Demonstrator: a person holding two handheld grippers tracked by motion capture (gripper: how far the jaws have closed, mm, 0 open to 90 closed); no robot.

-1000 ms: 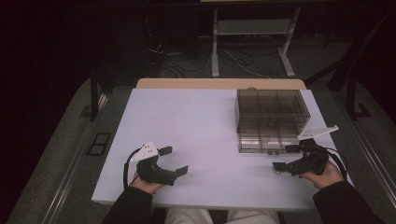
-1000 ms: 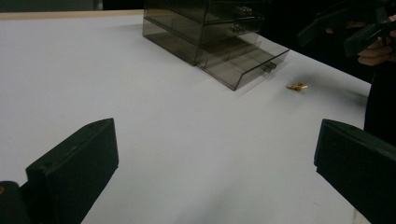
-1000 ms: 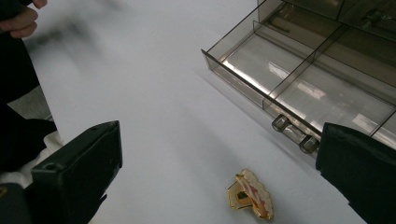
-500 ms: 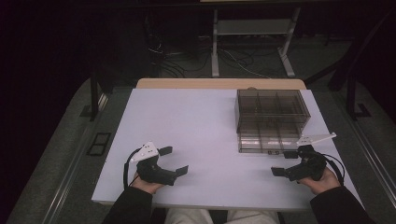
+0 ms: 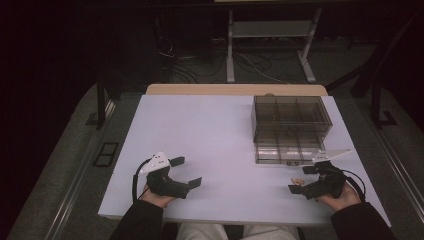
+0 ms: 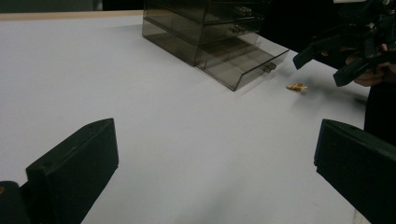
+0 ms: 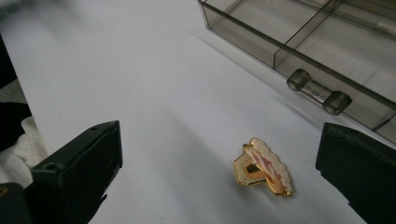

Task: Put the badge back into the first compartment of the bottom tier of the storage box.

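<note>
A small gold and pink enamel pin [image 7: 264,169] lies on the white table [image 5: 210,135], just in front of a smoked clear drawer box [image 5: 290,125] whose bottom drawer [image 7: 327,51] is pulled out. My right gripper [image 5: 301,179] stands open at the table's front right, its jaws wide on either side of the pin [image 5: 297,179] without touching it. At the front left, my left gripper [image 5: 185,171] is open with nothing between its jaws. From the left gripper view, the pin [image 6: 297,86] and the drawer box [image 6: 215,32] sit far off.
The drawer box takes up the right rear of the table. A wooden edge [image 5: 235,90] runs along the table's far side. Beyond it are a metal stand [image 5: 270,40] and cables on a dark floor.
My right gripper has moved down and toward the front edge, closer to the pin. The left gripper has stayed put.
</note>
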